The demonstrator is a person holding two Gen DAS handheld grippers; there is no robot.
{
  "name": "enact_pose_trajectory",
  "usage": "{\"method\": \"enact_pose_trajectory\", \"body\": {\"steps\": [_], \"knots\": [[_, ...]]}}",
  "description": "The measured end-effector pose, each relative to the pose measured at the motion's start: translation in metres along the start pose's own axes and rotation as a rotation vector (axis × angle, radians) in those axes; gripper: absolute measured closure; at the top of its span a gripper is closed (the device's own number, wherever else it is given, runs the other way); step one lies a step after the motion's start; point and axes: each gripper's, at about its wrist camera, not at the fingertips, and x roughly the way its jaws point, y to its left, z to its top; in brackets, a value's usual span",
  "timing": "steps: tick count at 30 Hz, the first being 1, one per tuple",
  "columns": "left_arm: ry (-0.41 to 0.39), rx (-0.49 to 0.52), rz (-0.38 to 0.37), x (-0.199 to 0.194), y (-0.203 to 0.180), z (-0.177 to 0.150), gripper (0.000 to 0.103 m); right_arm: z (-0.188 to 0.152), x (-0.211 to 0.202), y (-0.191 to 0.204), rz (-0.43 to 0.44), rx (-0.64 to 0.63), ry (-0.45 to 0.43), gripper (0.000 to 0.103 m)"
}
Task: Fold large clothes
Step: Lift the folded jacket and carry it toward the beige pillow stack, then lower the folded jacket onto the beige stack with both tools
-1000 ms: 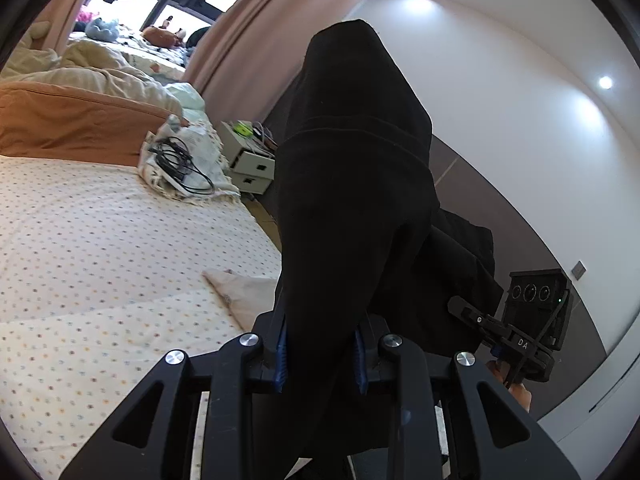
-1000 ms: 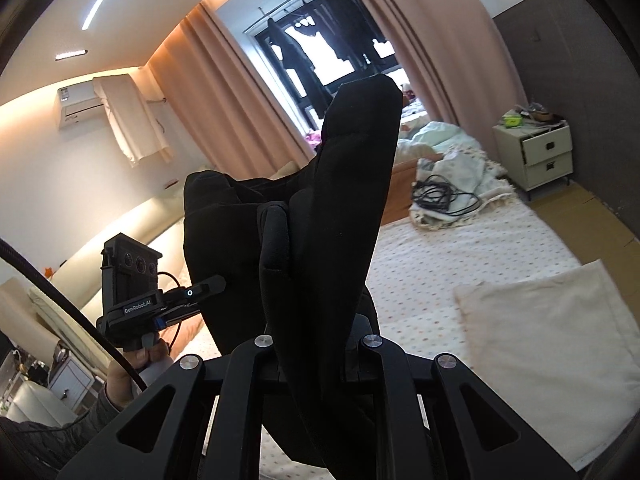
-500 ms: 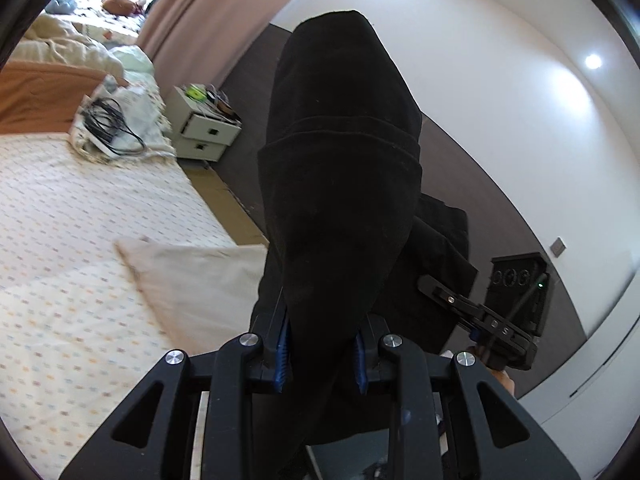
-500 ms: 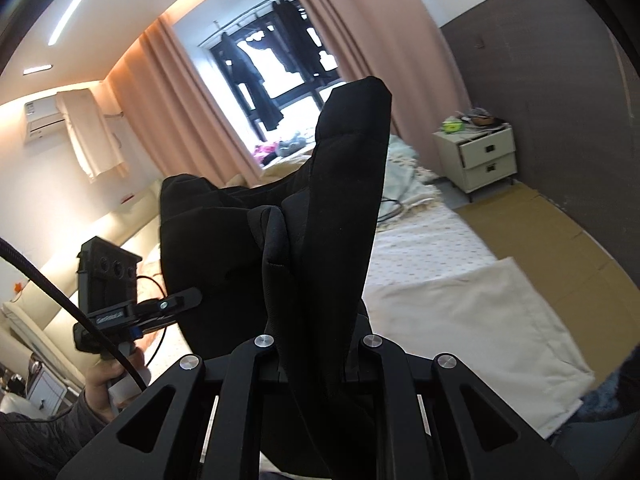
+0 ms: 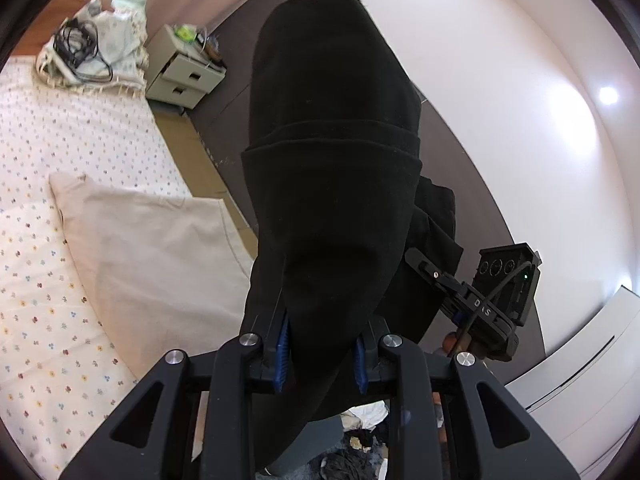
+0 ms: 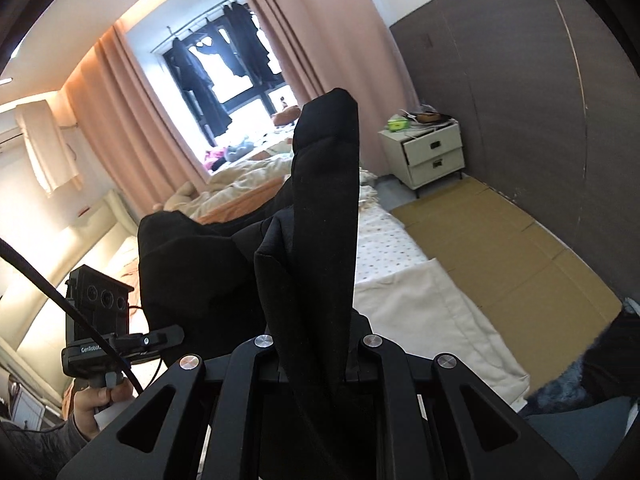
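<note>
A large black garment (image 5: 332, 184) hangs in the air between my two grippers, above the near end of the bed. My left gripper (image 5: 320, 344) is shut on one edge of it, the cloth rising thick between the blue pads. My right gripper (image 6: 316, 360) is shut on another edge of the black garment (image 6: 320, 216), which stands up as a tall fold. Each gripper shows in the other's view: the right one (image 5: 480, 304) at lower right, the left one (image 6: 120, 336) at lower left, both pinching the same cloth.
Below lies a bed with a dotted sheet (image 5: 60, 152) and a cream pillow (image 5: 152, 248). A white nightstand (image 6: 428, 152) stands by the dark wall. Cardboard (image 6: 500, 248) covers the floor beside the bed. A blanket with cables (image 5: 88, 56) lies farther up.
Both grippers have swung with the garment towards the foot of the bed and the dark wall. The pillow and nightstand now show larger. Both grips are unchanged.
</note>
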Motion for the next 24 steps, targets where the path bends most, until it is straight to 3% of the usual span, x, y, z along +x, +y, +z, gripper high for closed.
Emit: {"method": "enact_pose_trajectory", "body": {"steps": [14, 24], "knots": [[0.052, -0.156, 0.098, 0.041, 0.099, 0.026, 0.077, -0.004, 0.109, 0.035, -0.024, 0.097, 0.122, 0.094], [0.094, -0.290, 0.138, 0.068, 0.168, 0.015, 0.075, -0.007, 0.178, 0.043, -0.085, 0.159, 0.248, 0.094]]}}
